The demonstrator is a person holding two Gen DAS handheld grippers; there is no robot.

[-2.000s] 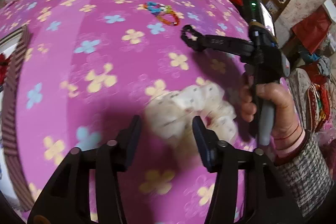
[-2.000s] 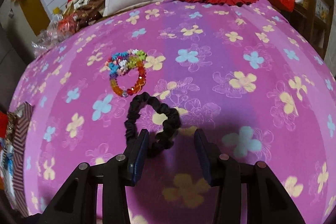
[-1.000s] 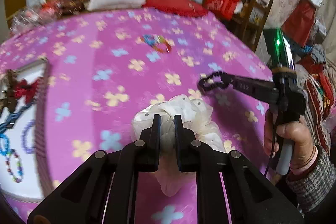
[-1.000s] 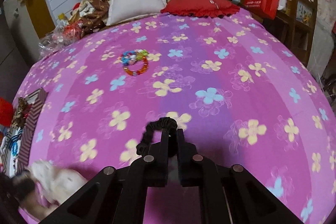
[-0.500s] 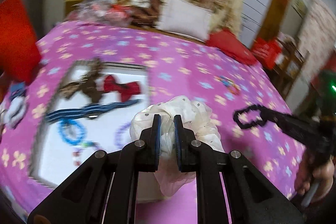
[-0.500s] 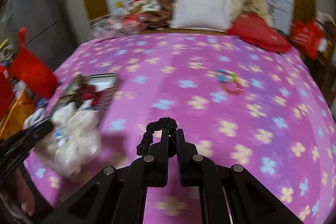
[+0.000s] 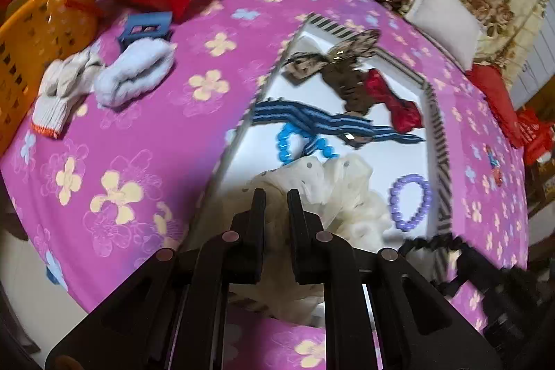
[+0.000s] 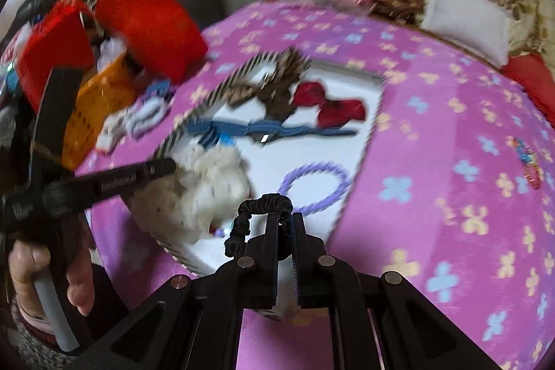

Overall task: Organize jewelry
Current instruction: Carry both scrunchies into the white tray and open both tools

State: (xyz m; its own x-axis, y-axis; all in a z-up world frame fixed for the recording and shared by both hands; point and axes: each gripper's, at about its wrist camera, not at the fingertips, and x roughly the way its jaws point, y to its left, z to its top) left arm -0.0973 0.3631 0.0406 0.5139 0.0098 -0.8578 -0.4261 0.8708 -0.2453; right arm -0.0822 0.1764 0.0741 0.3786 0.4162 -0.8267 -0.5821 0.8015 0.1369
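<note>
Both hands hang over the tray (image 7: 435, 113) now. The left gripper (image 7: 275, 196) is clamped on the cream scrunchie (image 7: 333, 186), the right gripper (image 8: 285, 219) pinching the black scrunchie (image 8: 263, 200). Bows, headband and bead bracelets lie inside already. Two beaded bracelets (image 8: 527, 162) wait far right on the bedspread.

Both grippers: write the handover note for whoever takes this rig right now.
Left gripper: shut on the cream scrunchie, held over the near end of the white tray.
Right gripper: shut on the black scrunchie, at the tray's near edge.
Already in the tray: brown bow, red bow, blue striped band, blue bead bracelet, purple bead bracelet.
Left to do: release both scrunchies into the tray, then fetch the multicolour bead bracelets lying out on the pink bedspread.
</note>
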